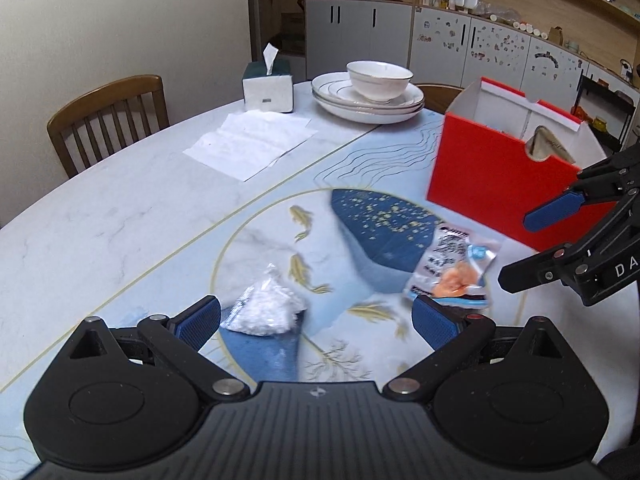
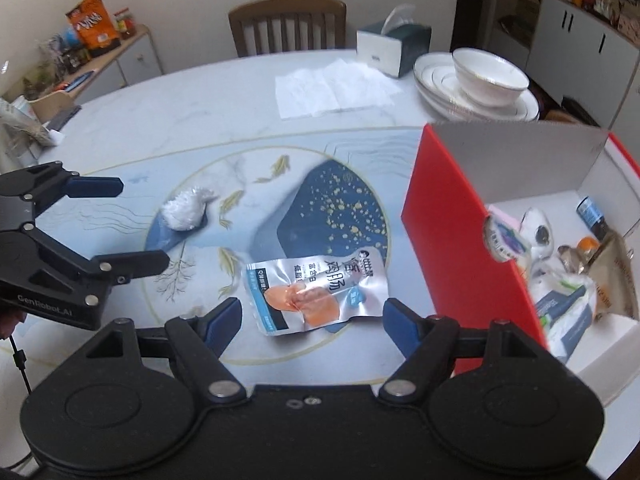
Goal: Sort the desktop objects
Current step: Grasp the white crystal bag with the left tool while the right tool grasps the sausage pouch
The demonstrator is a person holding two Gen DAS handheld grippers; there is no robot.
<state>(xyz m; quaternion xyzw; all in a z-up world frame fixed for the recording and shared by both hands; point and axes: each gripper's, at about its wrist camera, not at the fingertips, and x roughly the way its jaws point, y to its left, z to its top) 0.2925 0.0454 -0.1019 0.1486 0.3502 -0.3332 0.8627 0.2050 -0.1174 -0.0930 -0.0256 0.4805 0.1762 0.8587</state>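
A small clear bag of white bits lies on the patterned table top. My left gripper hangs open just above and short of it; it also shows at the left of the right wrist view. A silver snack packet with an orange sausage picture lies flat near the red box. My right gripper is open over the packet's near edge, nothing between its fingers; in the left wrist view it enters from the right.
The red box holds several packets and small items. Farther back are stacked white plates with a bowl, a tissue box and a flat tissue. A wooden chair stands behind the table.
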